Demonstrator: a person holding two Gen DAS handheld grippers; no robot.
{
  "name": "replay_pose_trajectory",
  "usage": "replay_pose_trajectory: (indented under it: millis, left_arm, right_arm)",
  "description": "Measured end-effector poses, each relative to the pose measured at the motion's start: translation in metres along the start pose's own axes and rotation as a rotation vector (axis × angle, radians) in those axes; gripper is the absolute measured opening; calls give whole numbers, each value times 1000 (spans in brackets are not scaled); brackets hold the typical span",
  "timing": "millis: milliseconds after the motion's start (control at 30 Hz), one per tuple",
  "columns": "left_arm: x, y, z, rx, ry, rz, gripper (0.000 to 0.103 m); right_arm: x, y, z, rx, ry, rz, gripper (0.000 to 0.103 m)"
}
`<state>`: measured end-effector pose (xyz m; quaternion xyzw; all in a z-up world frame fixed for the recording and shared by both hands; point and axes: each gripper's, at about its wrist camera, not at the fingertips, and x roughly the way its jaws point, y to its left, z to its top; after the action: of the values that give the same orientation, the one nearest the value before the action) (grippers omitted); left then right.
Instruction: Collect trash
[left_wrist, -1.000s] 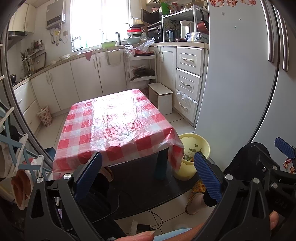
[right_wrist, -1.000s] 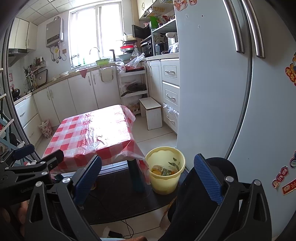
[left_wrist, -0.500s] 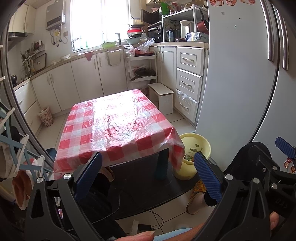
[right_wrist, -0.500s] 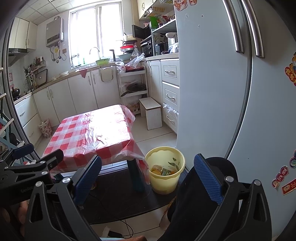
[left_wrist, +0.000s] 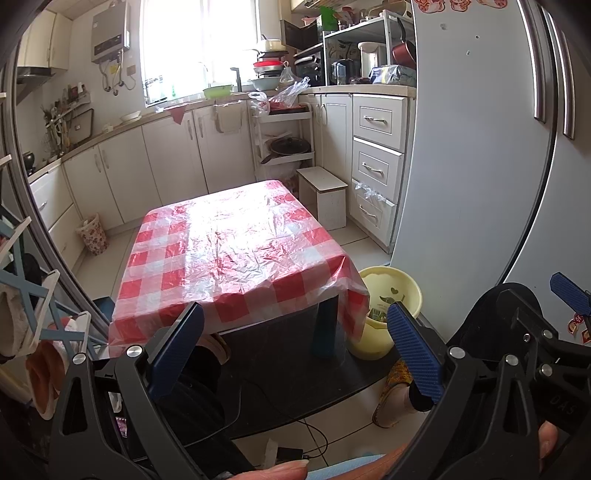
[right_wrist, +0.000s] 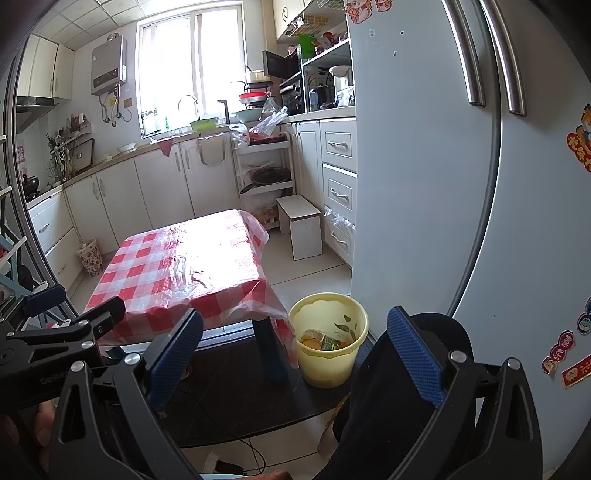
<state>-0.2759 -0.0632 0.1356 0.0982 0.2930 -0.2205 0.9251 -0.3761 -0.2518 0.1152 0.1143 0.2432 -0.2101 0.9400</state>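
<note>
A yellow plastic bin (right_wrist: 328, 339) stands on the floor by the low table's right corner, with orange peel and a green wrapper (right_wrist: 325, 341) inside; the left wrist view shows the same bin (left_wrist: 391, 295) partly behind the tablecloth. The low table (left_wrist: 236, 251) wears a red and white checked cloth under clear plastic, with nothing on its top. My left gripper (left_wrist: 295, 350) is open and holds nothing, pulled back from the table's near edge. My right gripper (right_wrist: 295, 354) is open too, held back above the floor near the bin.
A tall grey fridge (right_wrist: 461, 184) fills the right side. White cabinets (left_wrist: 166, 162), a shelf cart (left_wrist: 284, 140) and a small white stool (left_wrist: 325, 195) line the back. A dark mat and a cable (right_wrist: 236, 391) lie on the floor. A person's dark-trousered legs and slippered foot (left_wrist: 395, 398) are close.
</note>
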Motion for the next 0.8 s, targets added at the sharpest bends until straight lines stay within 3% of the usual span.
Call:
replay_pose_trajectory:
  millis: [800]
  left_arm:
    - [1,1,6,3,-6,19,95]
  right_arm:
    - [2,-1,0,-1,3,-1,96]
